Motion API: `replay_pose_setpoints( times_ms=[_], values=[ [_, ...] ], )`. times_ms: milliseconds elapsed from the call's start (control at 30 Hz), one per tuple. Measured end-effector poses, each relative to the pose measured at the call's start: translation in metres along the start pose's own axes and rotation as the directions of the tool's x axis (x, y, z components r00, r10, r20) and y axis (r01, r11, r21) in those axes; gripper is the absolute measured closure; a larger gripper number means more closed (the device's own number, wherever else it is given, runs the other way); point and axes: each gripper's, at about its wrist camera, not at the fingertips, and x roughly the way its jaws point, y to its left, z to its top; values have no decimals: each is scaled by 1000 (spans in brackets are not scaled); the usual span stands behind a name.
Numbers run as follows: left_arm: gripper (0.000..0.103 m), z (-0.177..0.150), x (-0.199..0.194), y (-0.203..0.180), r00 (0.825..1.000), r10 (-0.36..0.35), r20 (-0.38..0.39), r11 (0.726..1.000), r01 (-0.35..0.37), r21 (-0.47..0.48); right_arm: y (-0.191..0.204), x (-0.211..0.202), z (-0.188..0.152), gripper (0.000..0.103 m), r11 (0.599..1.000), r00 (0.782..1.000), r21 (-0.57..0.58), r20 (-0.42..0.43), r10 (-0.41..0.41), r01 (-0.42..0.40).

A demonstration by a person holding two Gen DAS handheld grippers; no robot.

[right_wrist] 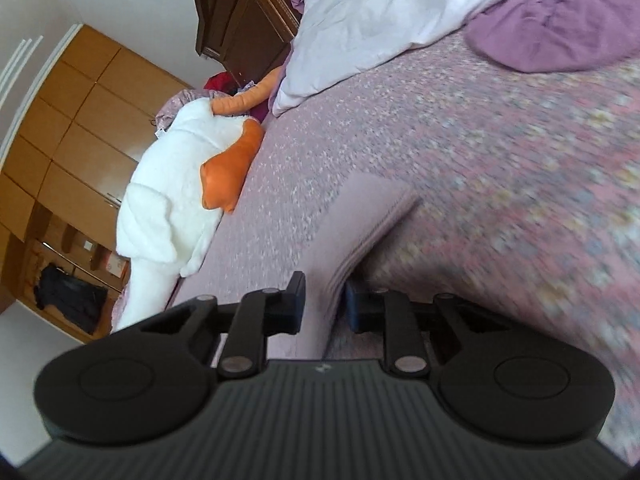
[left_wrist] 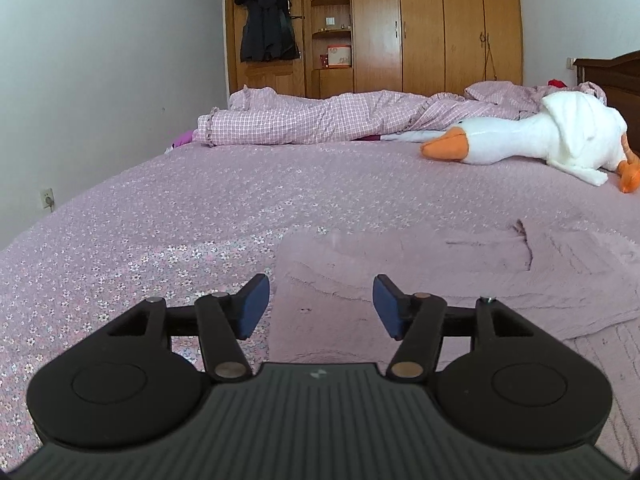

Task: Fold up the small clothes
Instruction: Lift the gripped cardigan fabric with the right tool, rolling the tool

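The right gripper (right_wrist: pixel 323 304) has its black jaws drawn narrow onto a ribbed hem of the small mauve knitted garment (right_wrist: pixel 360 220), lifting that edge off the bed; the picture is smeared with motion, so how firm the pinch is remains uncertain, though cloth does seem to run between the pads. The left gripper (left_wrist: pixel 320 306) stands wide, its blue-padded fingers (left_wrist: pixel 254 304) hovering just above the garment's (left_wrist: pixel 460 280) near left edge and holding nothing. The garment lies spread and slightly rumpled on the pale purple flower-print bedspread (left_wrist: pixel 180 220), its colour close to the sheet's. It looks light, soft and limp: it will sag and drape from any single pinch, so it is best taken at corners or along the thicker ribbed hem, with both grippers keeping the edge taut. Farther off lie a white plush goose with an orange beak (left_wrist: pixel 540 140) and a rumpled pink checked quilt (left_wrist: pixel 320 120).
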Motion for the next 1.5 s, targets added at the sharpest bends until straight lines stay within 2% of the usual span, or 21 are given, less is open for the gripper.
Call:
replay_pose_setpoints(
  times_ms=[133, 233, 300, 367, 467, 600, 633, 667, 733, 800, 867, 1000, 1133, 1233, 1333, 1433, 1500],
  values=[
    [38, -2, 9, -1, 1000, 7, -19, 1000, -7, 14, 2, -1, 5, 77, 1000, 1000, 26, 4, 11, -11],
    [38, -3, 14, -3, 999, 3, -32, 1000, -3, 17, -9, -2, 11, 77, 994, 998, 85, 24, 63, -65],
    [38, -4, 13, -4, 1000, 1, -28, 1000, 0, 27, -18, 1, 14, 77, 986, 993, 129, 67, 96, -104],
    [38, -3, 12, -4, 1000, 2, -21, 1000, -1, 31, -17, 7, 15, 78, 990, 991, 89, 79, 106, -113],
    [38, -4, 13, -3, 1000, 14, -20, 999, -14, 30, -2, 16, 12, 79, 997, 996, -45, 63, 65, -62],
    [38, -7, 16, 0, 1000, 21, -19, 1000, -21, 12, -3, 15, 11, 80, 998, 992, -18, 105, 63, -61],
    [38, -8, 17, 1, 1000, 22, -11, 1000, -22, 13, -5, 14, 11, 88, 998, 991, -8, 117, 63, -63],
    [38, -10, 18, 2, 999, 33, -12, 999, -32, 19, -5, 15, 12, 93, 999, 993, -3, 115, 41, -41],
    [38, -10, 20, 1, 999, 35, -15, 999, -34, 41, -3, 12, 15, 93, 1000, 995, -20, 99, 24, -22],
    [38, -4, 17, 0, 999, 34, 9, 997, -35, 67, 12, 0, 12, 93, 994, 986, -99, 164, -38, 55],
    [38, 4, 10, 2, 999, 5, 35, 997, -7, 72, 36, -7, 9, 93, 973, 980, -212, 192, -50, 91],
    [38, 12, 0, 12, 996, -4, 85, 1000, 2, 30, 92, -35, -3, 93, 935, 966, -354, 250, 63, 31],
    [38, 13, 9, 19, 994, -3, 107, 1000, 2, 2, 154, -49, -30, 93, 877, 958, -480, 262, 117, 24],
    [38, 15, 25, 22, 998, 27, 57, 999, -26, -25, 203, -57, -64, 93, 812, 960, -583, 224, 169, -7],
    [38, 17, 33, 29, 998, 6, 60, 999, -2, -53, 247, -64, -100, 93, 744, 959, -665, 167, 231, -64],
    [38, 20, 36, 30, 999, 23, 43, 998, -20, -60, 284, -66, -129, 93, 708, 965, -703, 135, 224, -66],
    [38, 23, 34, 29, 999, 16, 39, 998, -13, -68, 310, -68, -146, 93, 669, 967, -741, 125, 224, -59]
  ],
)
